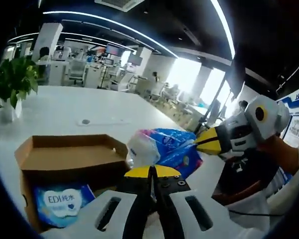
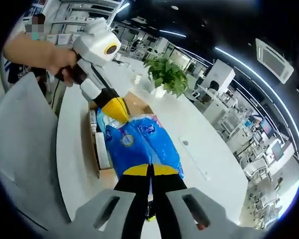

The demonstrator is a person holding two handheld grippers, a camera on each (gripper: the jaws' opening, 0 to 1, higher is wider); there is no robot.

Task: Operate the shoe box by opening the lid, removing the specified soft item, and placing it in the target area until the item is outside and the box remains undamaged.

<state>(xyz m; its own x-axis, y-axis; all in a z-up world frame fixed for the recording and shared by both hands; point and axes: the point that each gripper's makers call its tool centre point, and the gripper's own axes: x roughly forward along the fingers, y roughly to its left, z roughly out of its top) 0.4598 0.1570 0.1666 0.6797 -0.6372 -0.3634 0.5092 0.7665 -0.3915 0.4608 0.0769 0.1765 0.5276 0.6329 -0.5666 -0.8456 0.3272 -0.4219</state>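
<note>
**A:** Status on the soft item?

**B:** I've got the blue and white plastic tissue pack (image 2: 142,144) held up in the air between both tools, out of the open brown cardboard shoe box (image 1: 65,159). In the left gripper view the pack (image 1: 164,147) sits above and just right of the box.

**A:** Jaws?

**B:** My left gripper (image 1: 152,173) has its yellow-tipped jaws clenched on the pack's near end. My right gripper (image 2: 150,172) is clamped on the opposite end, jaws pressed together over the wrapper. In the left gripper view the right gripper (image 1: 207,142) comes in from the right, tips on the pack. In the right gripper view the left gripper (image 2: 117,109) comes in from the upper left with a hand (image 2: 60,59) on its grip.

**A:** Box?

**B:** Open, resting on the white tabletop (image 1: 65,107). Inside at the bottom lies a second pale blue tissue pack with white lettering (image 1: 60,201). In the right gripper view the box (image 2: 97,144) is below the held pack.

**A:** Anything else on the table?

**B:** A green leafy plant in a white pot (image 1: 12,84), far left edge; it also shows in the right gripper view (image 2: 167,74) beyond the box. Office desks behind.
</note>
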